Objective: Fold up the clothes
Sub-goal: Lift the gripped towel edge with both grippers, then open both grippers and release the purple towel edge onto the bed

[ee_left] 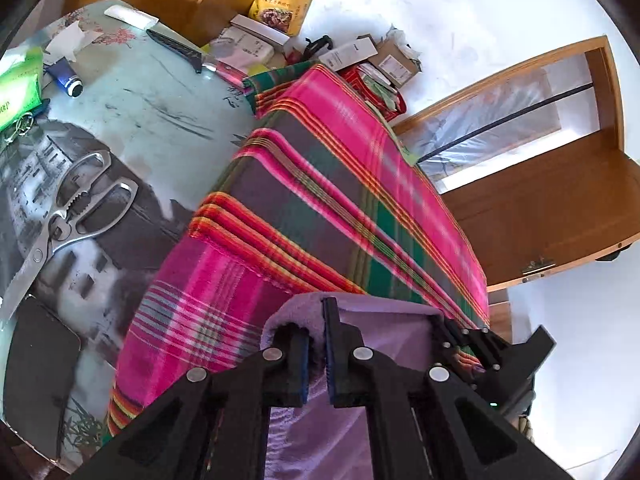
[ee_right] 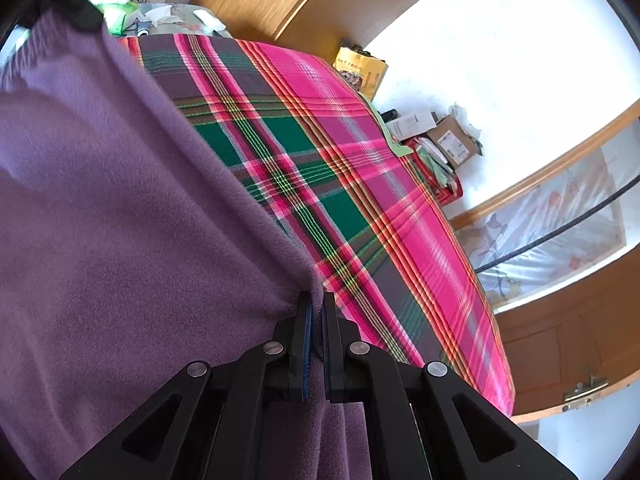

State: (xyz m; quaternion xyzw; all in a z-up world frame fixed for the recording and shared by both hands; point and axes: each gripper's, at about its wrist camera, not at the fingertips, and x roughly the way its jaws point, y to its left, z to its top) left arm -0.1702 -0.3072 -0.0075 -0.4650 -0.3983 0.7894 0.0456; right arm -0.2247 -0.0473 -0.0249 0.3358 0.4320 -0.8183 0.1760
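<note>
Two grippers: the left gripper (ee_left: pixel 317 344) and the right gripper (ee_right: pixel 316 336) each sat at the bottom centre of its own view, both tilted downward toward the table.
Left gripper state: its jaws were nearly together, pinching a fold of the purple cloth (ee_left: pixel 352 320) between the blue pads.
Right gripper state: jaws nearly together, clamped on an edge of the purple cloth (ee_right: pixel 120 220).
One purple cloth: it filled the left half of the right wrist view and lay over the plaid blanket (ee_right: pixel 340 168); in the left wrist view only a small bunch showed at the bottom centre, draped over the fingers.
One plaid blanket: pink, green and grey, it ran from the lower left to the upper right of both views, covering the table (ee_left: pixel 152 92).
One pair of scissors: metal scissors (ee_left: pixel 68 216) lay on the bare table at the left of the left wrist view, apart from the blanket.
One knife: a black-handled knife (ee_left: pixel 176 46) lay at the upper left.
One yellow bag: a yellow bag (ee_left: pixel 282 8) stood at the top centre.
One cardboard box: a cardboard box (ee_right: pixel 454 140) lay at the right, near the wall.
</note>
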